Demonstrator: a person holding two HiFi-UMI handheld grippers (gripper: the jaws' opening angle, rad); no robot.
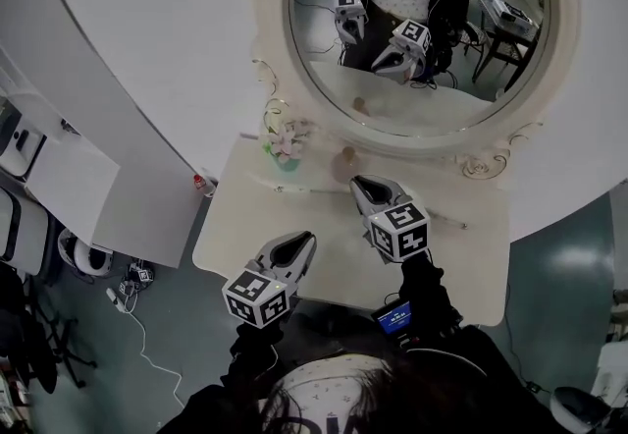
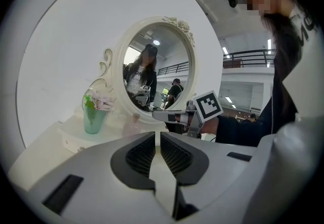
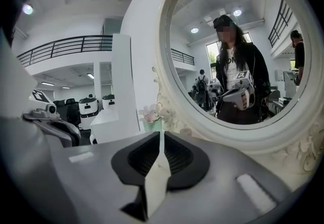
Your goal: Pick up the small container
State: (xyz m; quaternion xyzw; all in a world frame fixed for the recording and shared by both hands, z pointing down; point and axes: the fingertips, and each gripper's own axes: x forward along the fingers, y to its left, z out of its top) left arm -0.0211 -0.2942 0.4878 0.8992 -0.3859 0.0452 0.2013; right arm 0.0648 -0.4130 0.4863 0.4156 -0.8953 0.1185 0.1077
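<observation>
Head view: left claw [image 1: 302, 244] clenched, empty, over near edge of white counter [image 1: 471, 265]. Right claw [image 1: 361, 185] opening, nothing inside. Small translucent pink container [image 1: 343, 165] upright just ahead of its tips, at base of white oval mirror [image 1: 273, 20].

Left gripper view: claw [image 2: 157, 135] closed on nothing. Container [image 2: 134, 125] well ahead, slightly left. Green cup of pink flowers [image 2: 93, 119] further left.

Right gripper view: claw [image 3: 162, 135] parting, thin slit, empty. Container [image 3: 187, 131] ahead, just right of tips.

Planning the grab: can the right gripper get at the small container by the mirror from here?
Probably yes. The right gripper sits just short of the small container, bare tabletop between them; its jaws are opening with nothing in them. The flower vase stands off to the left.
</observation>
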